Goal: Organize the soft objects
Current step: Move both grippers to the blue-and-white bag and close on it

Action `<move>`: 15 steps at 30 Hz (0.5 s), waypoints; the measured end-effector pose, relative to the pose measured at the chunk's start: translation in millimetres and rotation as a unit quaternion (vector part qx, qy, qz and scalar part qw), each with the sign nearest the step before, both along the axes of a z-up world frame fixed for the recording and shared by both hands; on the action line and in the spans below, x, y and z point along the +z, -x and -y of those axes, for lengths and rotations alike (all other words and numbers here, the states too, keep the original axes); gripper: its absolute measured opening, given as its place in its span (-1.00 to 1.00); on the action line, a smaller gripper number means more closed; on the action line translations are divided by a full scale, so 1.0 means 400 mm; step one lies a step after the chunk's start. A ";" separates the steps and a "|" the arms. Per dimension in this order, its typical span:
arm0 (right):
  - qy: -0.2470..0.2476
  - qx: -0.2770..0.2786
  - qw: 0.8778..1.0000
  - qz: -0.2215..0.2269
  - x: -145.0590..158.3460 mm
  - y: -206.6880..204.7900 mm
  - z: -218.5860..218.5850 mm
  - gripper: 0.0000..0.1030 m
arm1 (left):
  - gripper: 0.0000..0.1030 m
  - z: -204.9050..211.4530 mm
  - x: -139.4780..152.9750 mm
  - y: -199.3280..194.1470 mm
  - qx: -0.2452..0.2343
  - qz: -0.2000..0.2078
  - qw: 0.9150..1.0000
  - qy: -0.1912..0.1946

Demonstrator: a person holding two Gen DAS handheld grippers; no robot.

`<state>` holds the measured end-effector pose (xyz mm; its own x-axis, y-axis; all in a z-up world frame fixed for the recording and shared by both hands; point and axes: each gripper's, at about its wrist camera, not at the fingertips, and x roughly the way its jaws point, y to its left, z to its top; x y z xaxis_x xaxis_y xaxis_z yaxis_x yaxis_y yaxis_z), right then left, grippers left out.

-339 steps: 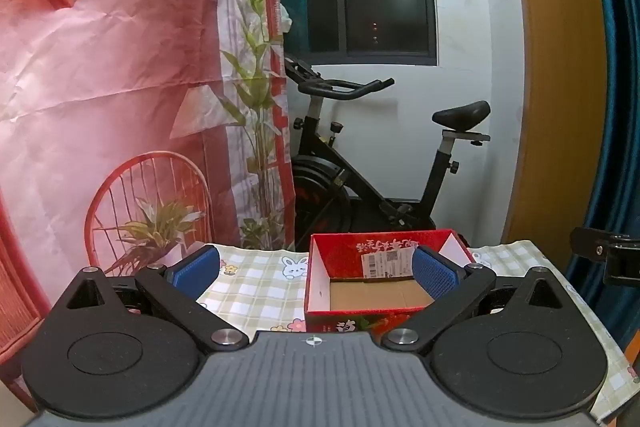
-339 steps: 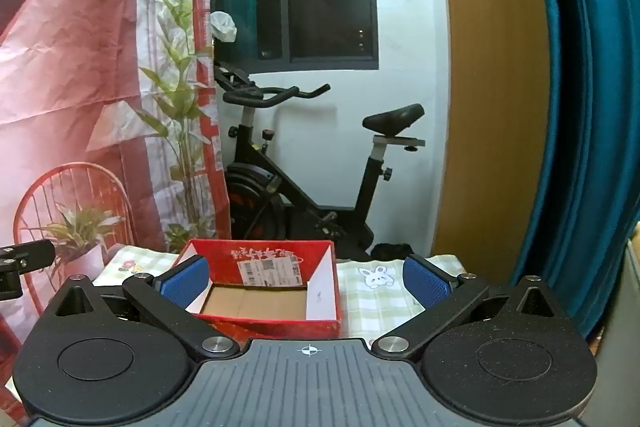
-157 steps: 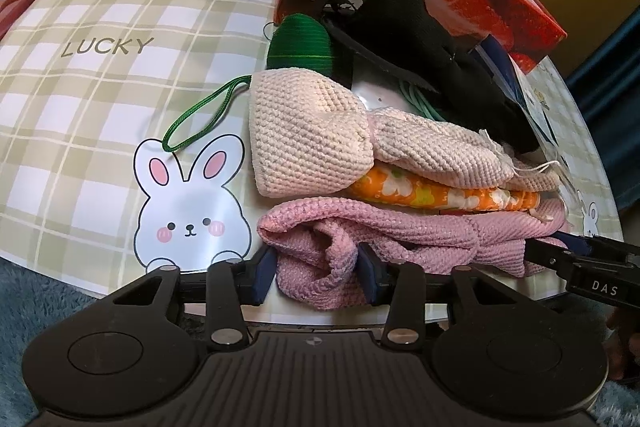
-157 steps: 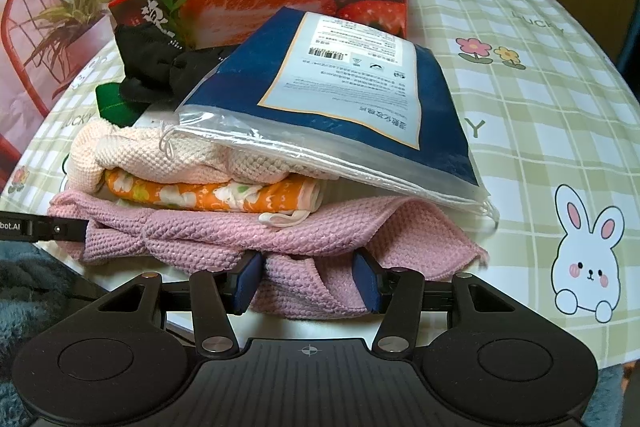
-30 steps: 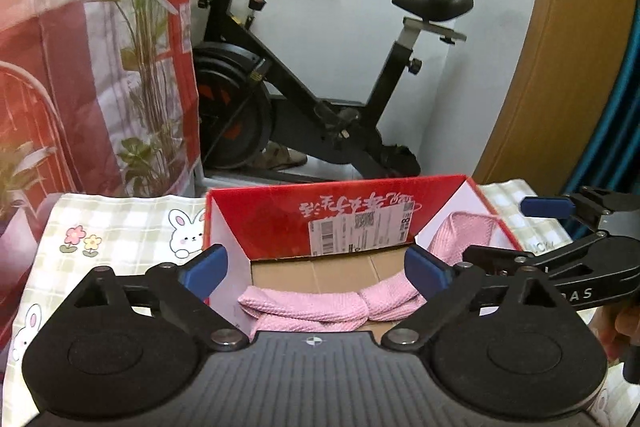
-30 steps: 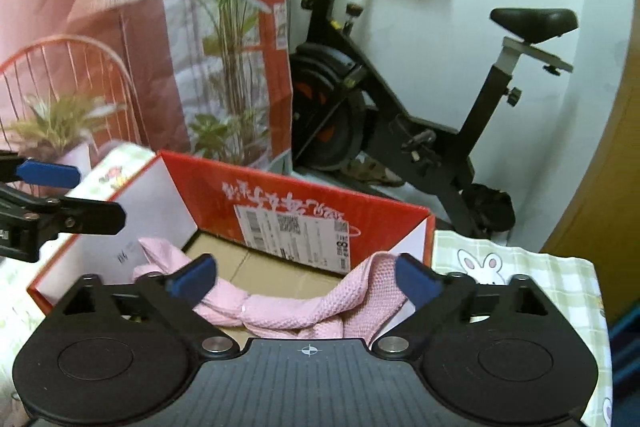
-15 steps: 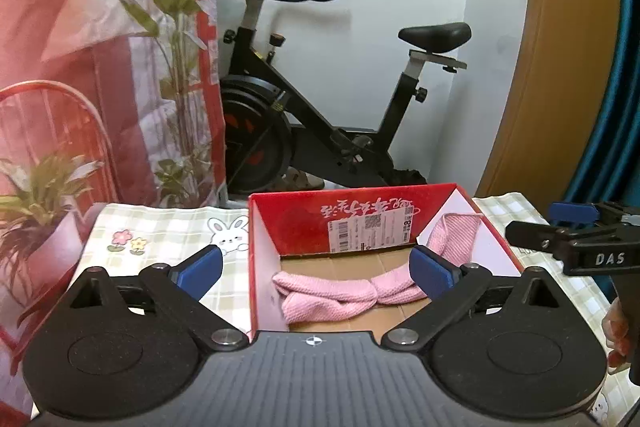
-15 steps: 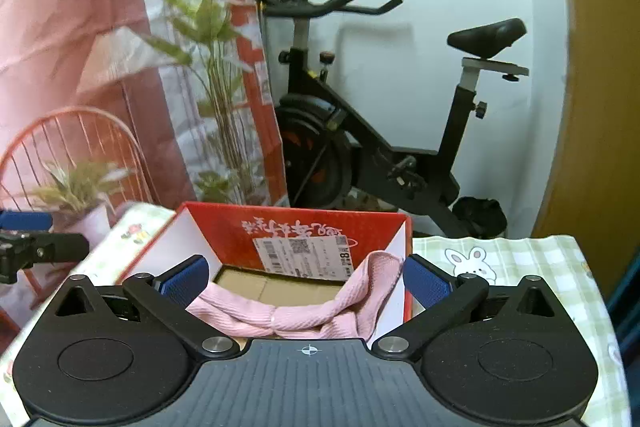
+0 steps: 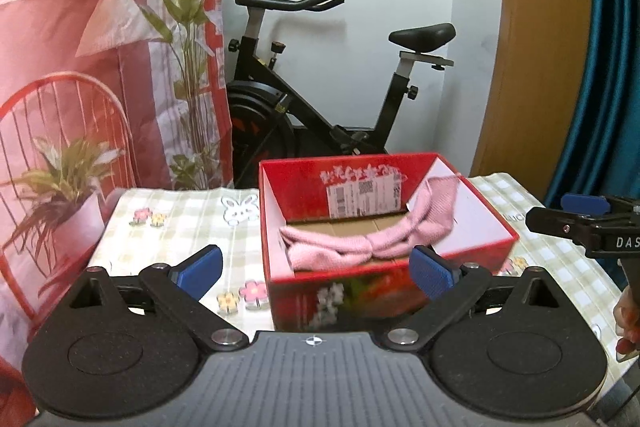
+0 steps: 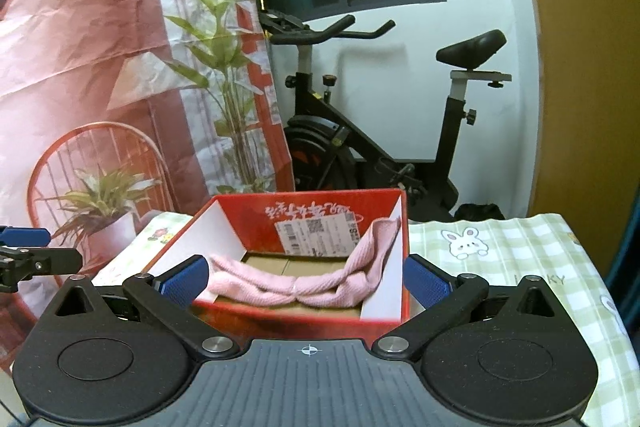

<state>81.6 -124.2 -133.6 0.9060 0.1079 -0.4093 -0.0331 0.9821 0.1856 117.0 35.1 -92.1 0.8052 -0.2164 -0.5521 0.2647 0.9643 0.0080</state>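
On the table: our checked tablecloth [image 9: 180,223], red box [image 9: 384,291] holding pink towel [image 9: 360,243].
Behind: exercise bike [image 10: 380,147].
Our grippers: left gripper [image 9: 316,273], right gripper [image 10: 306,277] wide open, empty.

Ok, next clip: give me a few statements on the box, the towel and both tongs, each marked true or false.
1. The pink towel lies inside the red box. True.
2. The left tongs are shut on the towel. False: they are open and hold nothing.
3. One end of the towel climbs the box's right inner wall. True.
4. The right tongs grip the box rim. False: they are open, apart from it.
5. The box stands on a plain white cloth. False: the tablecloth is green-checked with rabbits.
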 end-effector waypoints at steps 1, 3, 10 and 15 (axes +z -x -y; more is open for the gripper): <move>-0.001 0.000 1.000 0.000 -0.011 0.019 -0.003 0.99 | 0.95 -0.004 -0.008 0.013 0.001 -0.002 1.000 0.001; -0.003 0.000 1.000 -0.005 -0.030 0.049 -0.009 0.99 | 0.95 -0.012 -0.024 0.035 0.002 -0.007 1.000 0.003; 0.007 0.009 1.000 -0.017 -0.103 0.142 -0.051 0.99 | 0.93 -0.037 -0.097 0.091 0.000 -0.037 0.999 0.010; 0.002 0.020 0.999 -0.047 -0.154 0.184 -0.075 0.95 | 0.87 -0.058 -0.161 0.109 0.018 -0.072 0.997 0.030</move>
<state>7.8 -94.2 -195.4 0.8583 0.1418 -0.4931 -0.0557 0.9811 0.1852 73.4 58.3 -156.7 0.7261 -0.2250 -0.6497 0.2243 0.9708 -0.0855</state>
